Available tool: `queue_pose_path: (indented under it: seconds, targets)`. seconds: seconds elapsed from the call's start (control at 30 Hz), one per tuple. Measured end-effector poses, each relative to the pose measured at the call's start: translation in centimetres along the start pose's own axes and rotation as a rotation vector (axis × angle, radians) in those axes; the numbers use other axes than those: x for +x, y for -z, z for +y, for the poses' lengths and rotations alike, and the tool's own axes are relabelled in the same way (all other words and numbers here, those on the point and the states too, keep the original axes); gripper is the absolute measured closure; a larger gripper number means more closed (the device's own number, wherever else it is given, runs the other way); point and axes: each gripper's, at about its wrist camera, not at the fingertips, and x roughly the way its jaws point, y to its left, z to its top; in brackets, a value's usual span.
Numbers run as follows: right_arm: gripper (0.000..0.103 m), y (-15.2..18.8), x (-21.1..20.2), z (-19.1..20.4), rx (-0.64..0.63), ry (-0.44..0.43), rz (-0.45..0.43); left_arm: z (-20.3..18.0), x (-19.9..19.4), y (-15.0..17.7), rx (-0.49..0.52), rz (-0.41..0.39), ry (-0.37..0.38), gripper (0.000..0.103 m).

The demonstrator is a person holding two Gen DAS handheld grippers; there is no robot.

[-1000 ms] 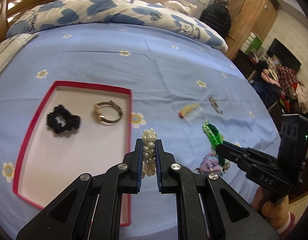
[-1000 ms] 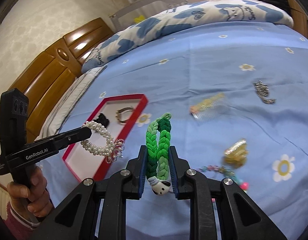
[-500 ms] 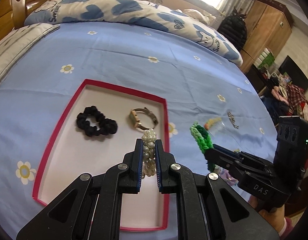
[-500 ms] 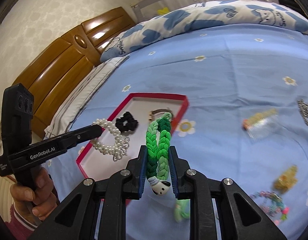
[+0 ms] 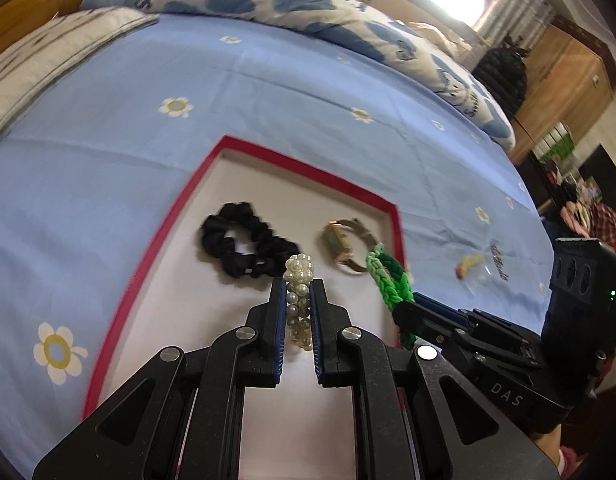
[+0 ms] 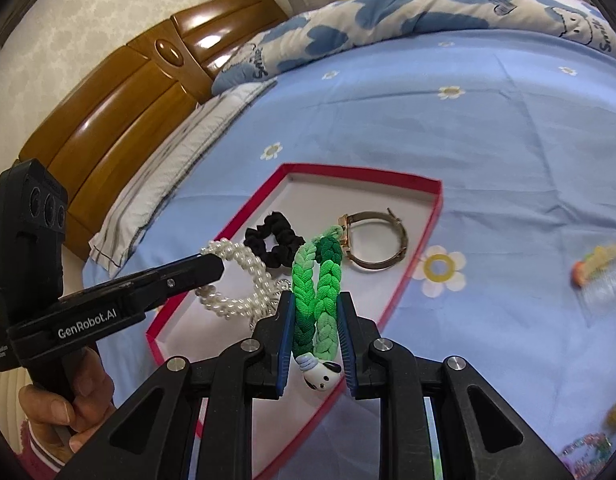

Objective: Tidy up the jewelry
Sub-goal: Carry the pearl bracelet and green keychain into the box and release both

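Two pieces sit in tray (image 5: 156,240): scrunchie (image 5: 244,240), watch (image 5: 344,244). Left gripper (image 5: 298,304) pinches pearls (image 5: 298,280), right gripper (image 6: 316,312) pinches green braid (image 6: 316,276), both over tray; comb (image 6: 600,264) and other bits left on bed.

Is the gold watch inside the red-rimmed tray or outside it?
Inside. The gold watch lies on the white floor of the red-rimmed tray, beside the black scrunchie.

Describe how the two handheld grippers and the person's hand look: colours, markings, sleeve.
Both are matte black plastic with silver screws and blue-edged fingers. The left gripper reads "GenRobot.AI" in white; the right gripper reads "DAS" and shows a green light. The left hand is bare, with a pink striped cuff.
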Motion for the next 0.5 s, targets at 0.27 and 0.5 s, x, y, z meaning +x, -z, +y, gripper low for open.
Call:
queue_pose_path:
  seconds: [0.27, 0.5]
  targets:
    - [0.082, -0.2, 3.5, 0.2, -0.02, 0.016, 0.069, 4.0, 1.8, 0.7, -0.081, 0.043, -0.06, 0.093]
    - [0.081, -0.2, 5.0, 0.3, -0.04, 0.039, 0.098, 4.8, 3.0, 1.2, -0.098, 0.062, -0.091, 0.093]
